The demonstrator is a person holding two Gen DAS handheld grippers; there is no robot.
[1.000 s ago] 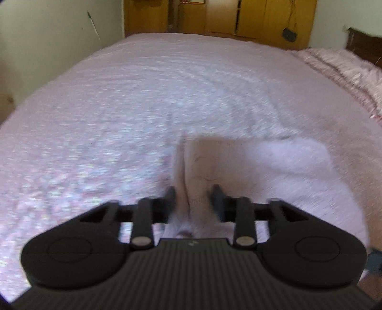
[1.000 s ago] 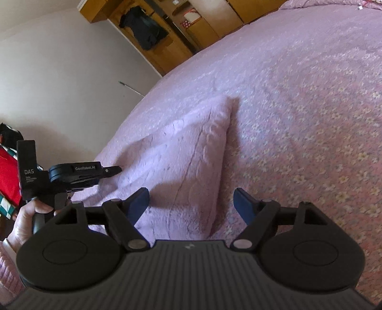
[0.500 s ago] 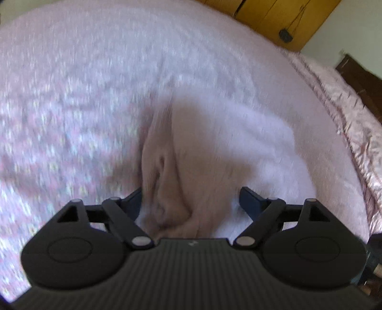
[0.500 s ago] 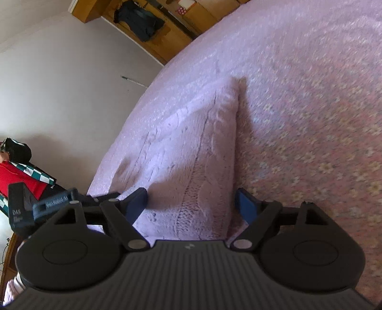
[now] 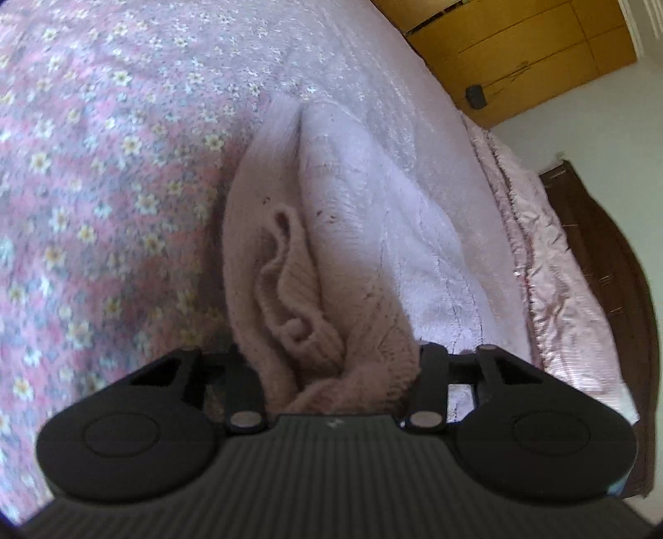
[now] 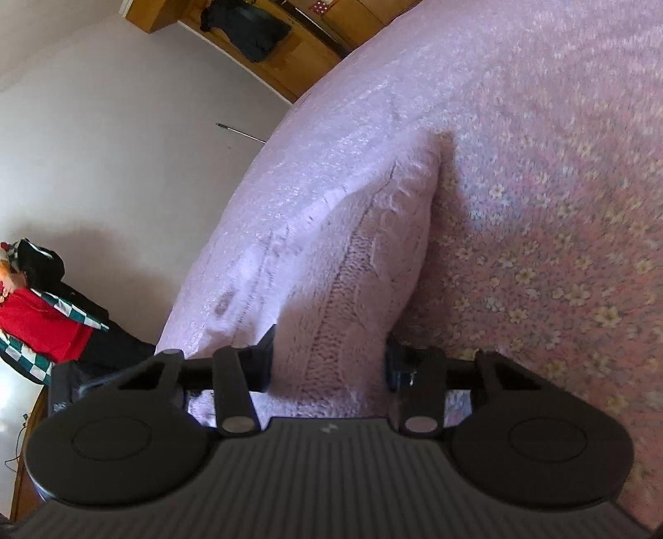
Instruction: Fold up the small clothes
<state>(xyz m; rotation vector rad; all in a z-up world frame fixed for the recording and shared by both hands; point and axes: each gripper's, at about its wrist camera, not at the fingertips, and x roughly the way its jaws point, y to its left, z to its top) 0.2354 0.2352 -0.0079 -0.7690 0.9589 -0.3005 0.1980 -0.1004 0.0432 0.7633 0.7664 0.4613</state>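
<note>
Over bedspread (image 5: 103, 186), both grippers (image 5: 331, 365) (image 6: 329, 360) pinch knit (image 5: 352, 232), tilted.

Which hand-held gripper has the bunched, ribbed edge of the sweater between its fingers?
The left hand-held gripper: crumpled ribbed folds of the pink sweater sit between its fingers. The right hand-held gripper straddles a smooth folded edge.

Location: home bedroom. Indicators: a bed (image 5: 103, 186) with a pink floral bedspread, a dark wooden headboard (image 5: 613, 257), yellow-wood wardrobe doors (image 5: 518, 49), and dark clothing (image 6: 248, 33) hanging by wooden shelving.
</note>
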